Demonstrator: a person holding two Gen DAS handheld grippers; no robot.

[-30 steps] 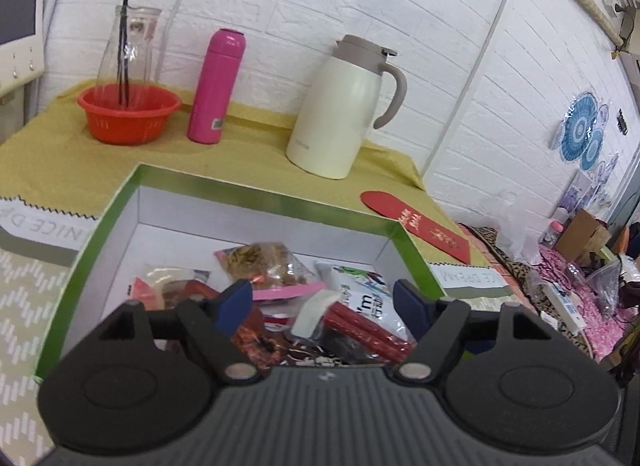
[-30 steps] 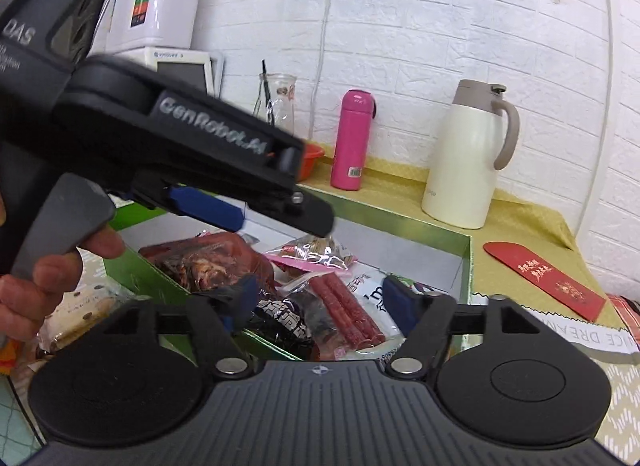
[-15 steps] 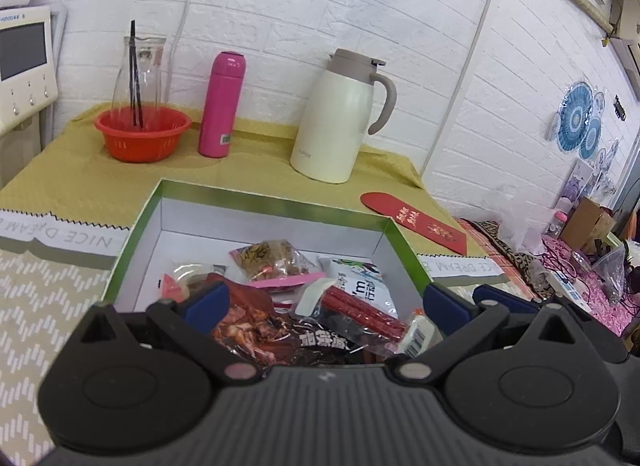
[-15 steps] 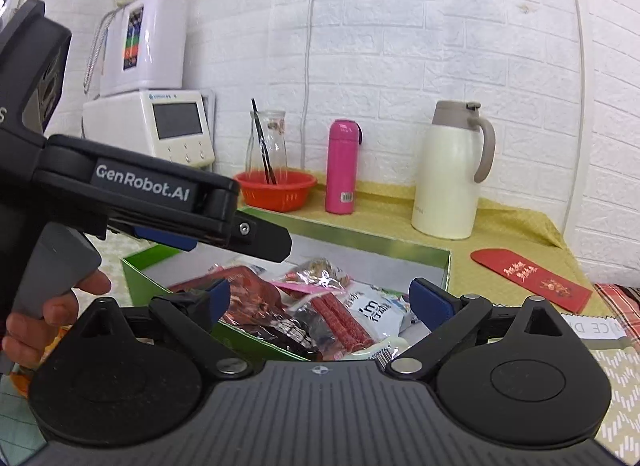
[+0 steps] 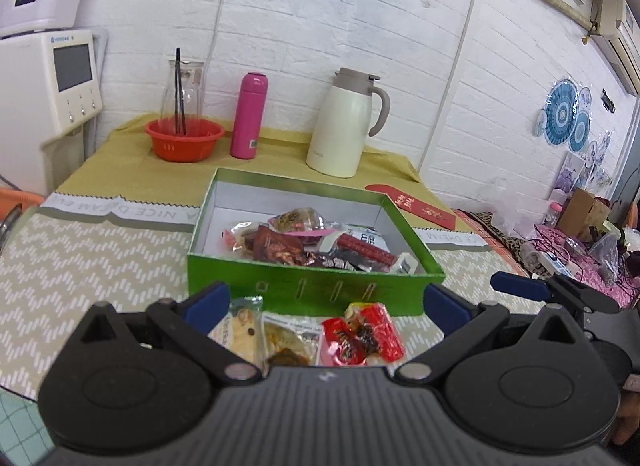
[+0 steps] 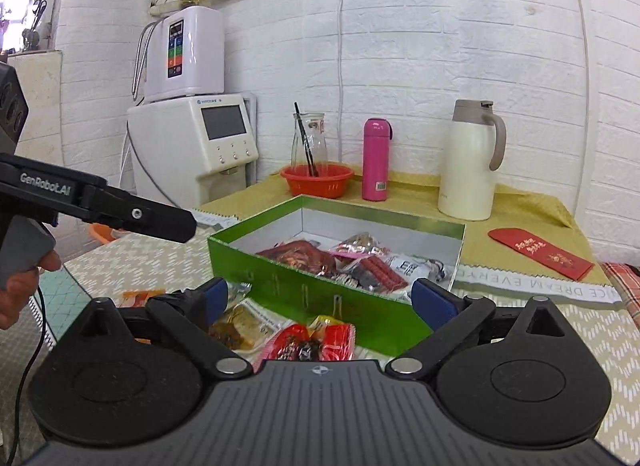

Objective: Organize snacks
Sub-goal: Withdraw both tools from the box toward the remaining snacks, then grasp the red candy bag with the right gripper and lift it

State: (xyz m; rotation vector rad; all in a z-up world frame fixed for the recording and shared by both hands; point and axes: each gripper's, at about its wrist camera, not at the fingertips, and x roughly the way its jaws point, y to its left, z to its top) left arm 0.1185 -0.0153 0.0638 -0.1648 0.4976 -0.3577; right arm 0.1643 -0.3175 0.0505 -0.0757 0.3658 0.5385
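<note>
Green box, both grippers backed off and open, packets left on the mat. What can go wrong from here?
1. The red packet lies close against the green box wall; a descending finger may clip it.
2. The packets lie side by side, so wide jaws could catch two.
3. Both grippers sit near the same packets; they may collide.

We look forward along each claw, low and close over the worktop, facing the white brick wall. Our left view meets the green box square-on at frame centre; our right view sees it cornerwise. Both share the box and white jug.
</note>
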